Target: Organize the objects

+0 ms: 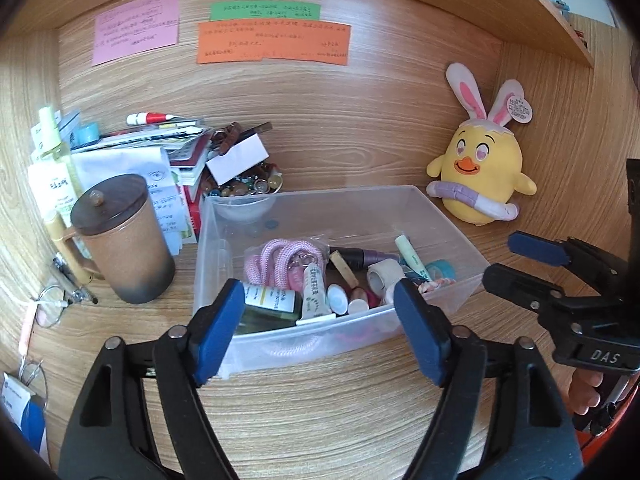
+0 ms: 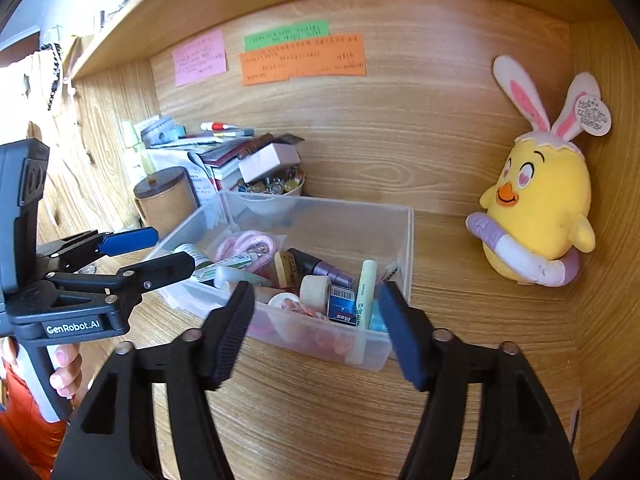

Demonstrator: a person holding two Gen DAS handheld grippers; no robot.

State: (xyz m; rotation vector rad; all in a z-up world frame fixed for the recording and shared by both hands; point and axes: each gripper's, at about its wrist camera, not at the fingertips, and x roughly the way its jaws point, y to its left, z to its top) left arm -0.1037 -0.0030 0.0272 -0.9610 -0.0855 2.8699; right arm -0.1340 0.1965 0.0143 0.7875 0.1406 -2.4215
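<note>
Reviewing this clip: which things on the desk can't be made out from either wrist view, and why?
- Sticky notes: handwriting too small in both views.
- Clear bin: its lower layer is hidden under the pink cord and tubes; the left gripper covers the near edge.
- Paper stack: buried titles, partly behind the brown mug.
- Plush chick: tag text illegible.
- Glasses: distorted at left-wrist edge.

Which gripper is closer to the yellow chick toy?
Right. The right gripper sits at the bin's end nearest the yellow chick toy; the left gripper is farther over, toward the mug side.
</note>
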